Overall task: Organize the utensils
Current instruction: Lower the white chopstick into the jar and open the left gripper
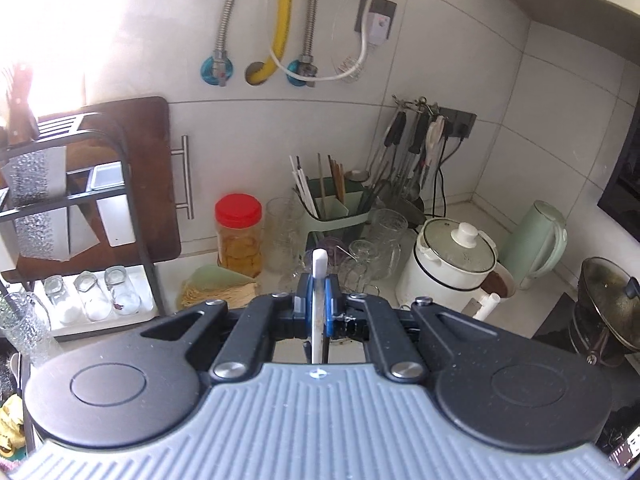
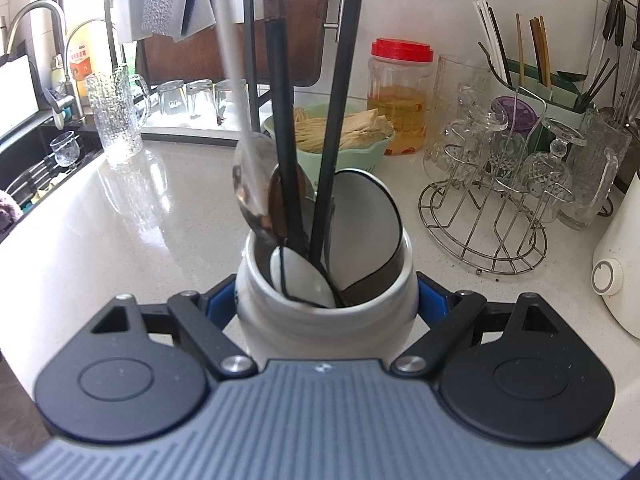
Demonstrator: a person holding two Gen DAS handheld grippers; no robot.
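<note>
Nearest the right wrist camera, the right gripper (image 2: 326, 300) is clamped around a white ceramic utensil crock (image 2: 326, 320) that appears to stand on the pale speckled countertop (image 2: 120, 220). Held in the crock are several long-handled spoons: a polished steel spoon with a white handle (image 2: 250, 184), a brown spoon (image 2: 278, 204) beside it, a white spoon bowl edged in black (image 2: 302, 280) low inside the rim, and a larger grey-white ladle bowl (image 2: 364, 224), with black handles rising past the top of the frame.

In the left wrist view, the left gripper (image 1: 317, 300) is pinched on a slim white utensil handle (image 1: 320, 266), its fingers pressed together on either side, the handle tip pointing up between them. What lies at the handle's lower end is hidden.

The step in hand is judged to be transfer of single utensils between the crock and the pale green compartmented holder (image 1: 332, 206) at the back wall, where chopsticks are already stood. The direction of transfer cannot be told. The next move is judged to call for a vertical, steady carry and a clean entry into a free compartment.

Red print is seen on an orange bottle label (image 2: 80, 60) near the sink; it cannot be read. No other writing is legible.
</note>
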